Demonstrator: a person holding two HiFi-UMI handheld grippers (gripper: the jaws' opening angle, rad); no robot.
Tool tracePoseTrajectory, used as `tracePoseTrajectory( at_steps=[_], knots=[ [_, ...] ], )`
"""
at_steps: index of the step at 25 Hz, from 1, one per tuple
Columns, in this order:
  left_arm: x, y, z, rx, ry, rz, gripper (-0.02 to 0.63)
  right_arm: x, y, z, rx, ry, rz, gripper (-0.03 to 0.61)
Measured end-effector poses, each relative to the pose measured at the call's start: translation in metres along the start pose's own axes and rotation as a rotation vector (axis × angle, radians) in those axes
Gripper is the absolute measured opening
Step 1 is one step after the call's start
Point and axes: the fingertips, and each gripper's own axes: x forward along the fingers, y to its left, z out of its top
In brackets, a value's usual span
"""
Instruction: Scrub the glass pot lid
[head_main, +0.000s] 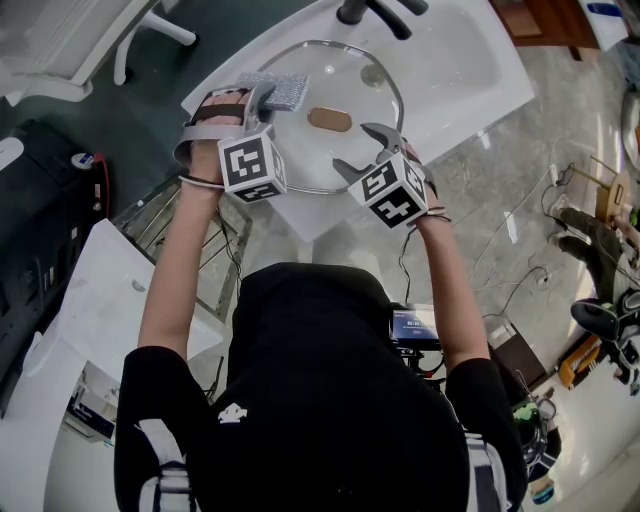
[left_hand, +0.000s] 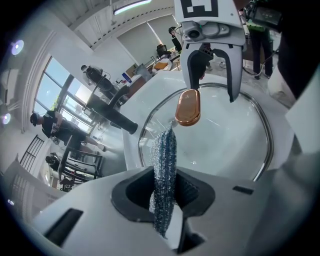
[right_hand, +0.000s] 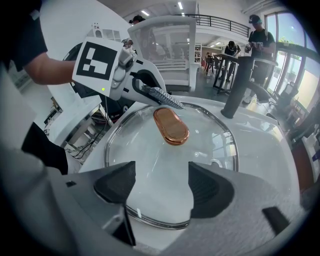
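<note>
1. The glass pot lid (head_main: 345, 75) lay flat in the white sink (head_main: 470, 70) at the upper centre of the head view, its copper handle (head_main: 330, 119) facing up.
2. The left gripper (left_hand: 162, 192) was clamped on a silvery scouring pad (left_hand: 164, 170), which reached over the lid's rim at the upper left of the head view. Whether the pad touched the glass could not be told.
3. The right gripper (right_hand: 162, 187) had its jaws apart with nothing between them, and hovered over the lid's near rim.
4. No suds or wet streaks showed on the glass, so I judged the scrubbing barely begun. Nearly all of the surface was left to do.
</note>
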Motion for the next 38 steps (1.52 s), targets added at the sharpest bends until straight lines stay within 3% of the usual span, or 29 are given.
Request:
tracePoseTrajectory(
  at_steps=[38],
  knots=[
    [-0.04, -0.054, -0.009, -0.06, 0.011, -0.066, 0.076, -0.001, -0.002, 0.0, 0.006, 0.015, -0.002, 0.319]
  ],
)
